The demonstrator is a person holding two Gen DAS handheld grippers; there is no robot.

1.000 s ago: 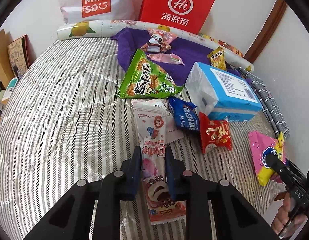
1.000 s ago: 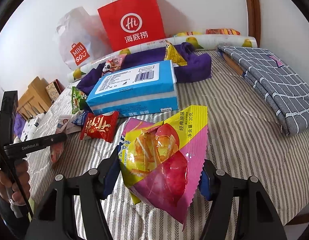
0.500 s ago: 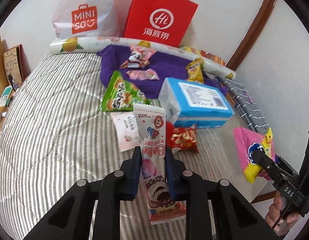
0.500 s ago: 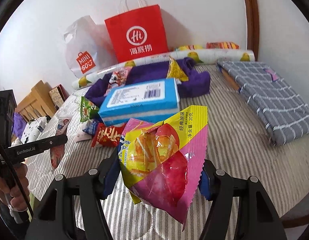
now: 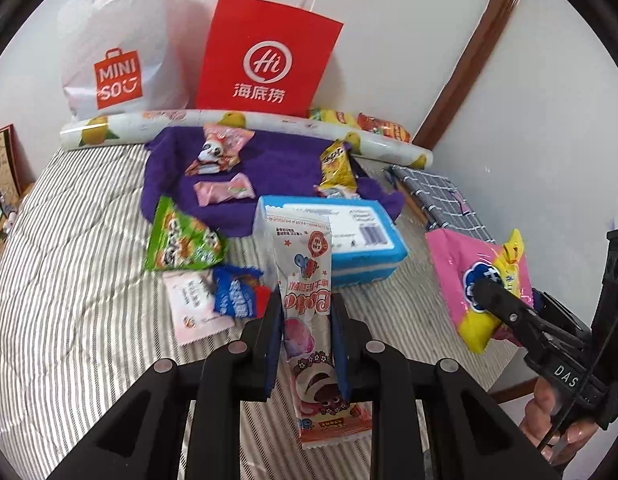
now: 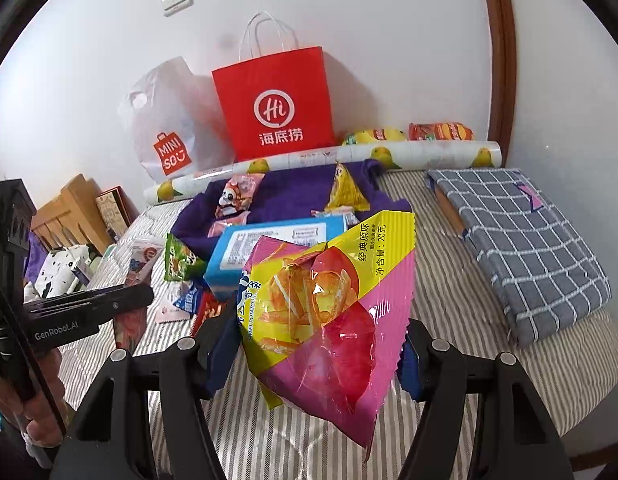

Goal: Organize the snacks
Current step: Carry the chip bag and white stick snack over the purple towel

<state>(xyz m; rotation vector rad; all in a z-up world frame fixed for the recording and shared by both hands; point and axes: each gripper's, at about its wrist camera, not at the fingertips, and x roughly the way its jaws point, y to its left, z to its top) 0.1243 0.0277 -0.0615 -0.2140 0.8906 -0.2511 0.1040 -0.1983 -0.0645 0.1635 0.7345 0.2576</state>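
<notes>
In the left wrist view, the left claw (image 5: 307,332) is pinching a long pink snack pack (image 5: 309,304) low in the middle, lifted over the striped bed (image 5: 69,280). A blue box (image 5: 349,236) is lying just behind it.

In the right wrist view, the right claw (image 6: 317,344) is pinching a pink and yellow chip bag (image 6: 329,304) in the middle. A red paper bag (image 6: 275,104) is standing at the wall up top.

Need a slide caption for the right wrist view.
Right gripper holds a pink-and-yellow chip bag above the striped bed, snacks scattered behind.
</notes>
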